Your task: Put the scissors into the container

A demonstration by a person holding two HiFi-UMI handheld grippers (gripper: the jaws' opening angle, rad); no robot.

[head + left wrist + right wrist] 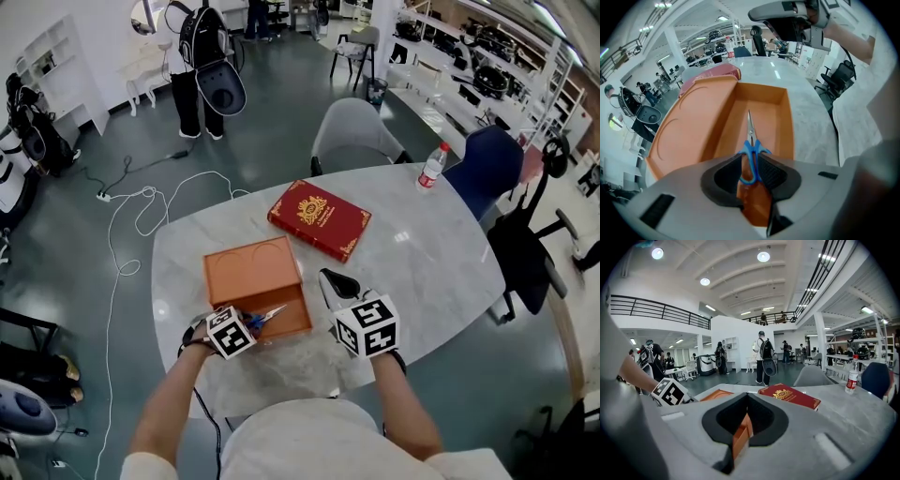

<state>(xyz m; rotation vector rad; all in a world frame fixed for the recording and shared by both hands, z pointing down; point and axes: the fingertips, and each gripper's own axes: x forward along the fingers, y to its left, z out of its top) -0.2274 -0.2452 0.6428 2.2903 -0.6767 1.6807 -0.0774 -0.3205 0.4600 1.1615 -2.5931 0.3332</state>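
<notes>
Gripping scissors (751, 150) handle, left fingers (776, 174); blades over container (712, 122); right fingers (765, 419) closed.

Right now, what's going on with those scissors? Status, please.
Left gripper shut on scissors, over open container. Right gripper beside it, grip unclear. Nothing blocking.

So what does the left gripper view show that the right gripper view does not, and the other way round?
Only the left gripper view shows the scissors, blue handles held in the fingers of the left gripper, blades pointing into the open orange container. Only the right gripper view shows the gold crest on the red book and the left gripper's marker cube. Both show the container, the book and the marble table.
</notes>
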